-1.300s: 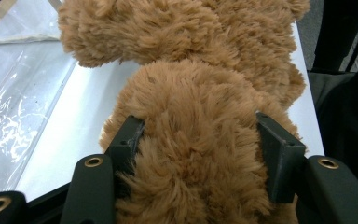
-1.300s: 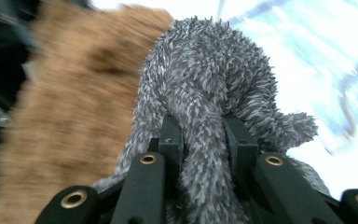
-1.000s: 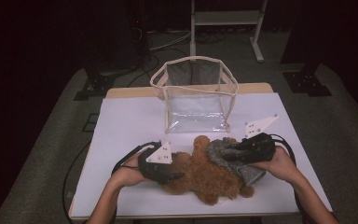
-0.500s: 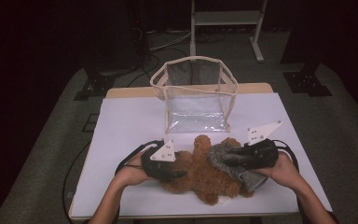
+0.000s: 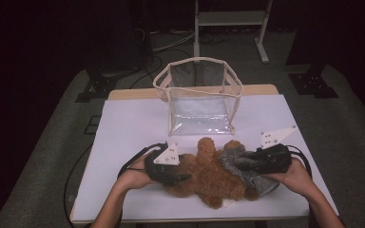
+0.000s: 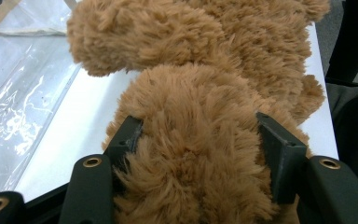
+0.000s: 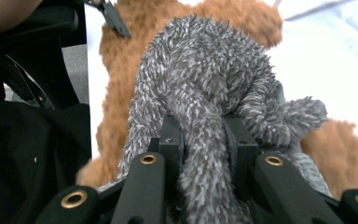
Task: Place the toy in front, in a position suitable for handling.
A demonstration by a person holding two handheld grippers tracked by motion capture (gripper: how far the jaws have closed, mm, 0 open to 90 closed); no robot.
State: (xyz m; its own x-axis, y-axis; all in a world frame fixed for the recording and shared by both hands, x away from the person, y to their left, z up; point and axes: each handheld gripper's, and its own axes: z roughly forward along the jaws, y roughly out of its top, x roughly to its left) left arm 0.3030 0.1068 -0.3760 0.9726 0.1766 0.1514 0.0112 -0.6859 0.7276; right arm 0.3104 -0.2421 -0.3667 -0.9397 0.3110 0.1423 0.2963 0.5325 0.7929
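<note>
A brown teddy bear (image 5: 214,176) lies on the white table (image 5: 133,123) near its front edge. A grey fuzzy plush piece (image 5: 260,183) lies on the bear's right side. My left gripper (image 5: 181,176) comes in from the left and is shut on a brown furry limb of the bear (image 6: 200,116), with fur bulging between the two jaws of the left gripper (image 6: 200,149). My right gripper (image 5: 240,161) comes in from the right. In the right gripper view, the right gripper (image 7: 205,144) is shut on a strand of the grey plush (image 7: 200,79), with brown fur behind it.
A clear plastic bag (image 5: 199,95) with cream trim stands open-topped at the back middle of the table, just behind the bear. Its clear wall (image 6: 23,93) shows beside the bear's limb. A metal stand (image 5: 228,19) is on the floor beyond.
The right gripper has shifted slightly toward the near edge of the table with the grey plush in its jaws. The left gripper and the bear have stayed put.
</note>
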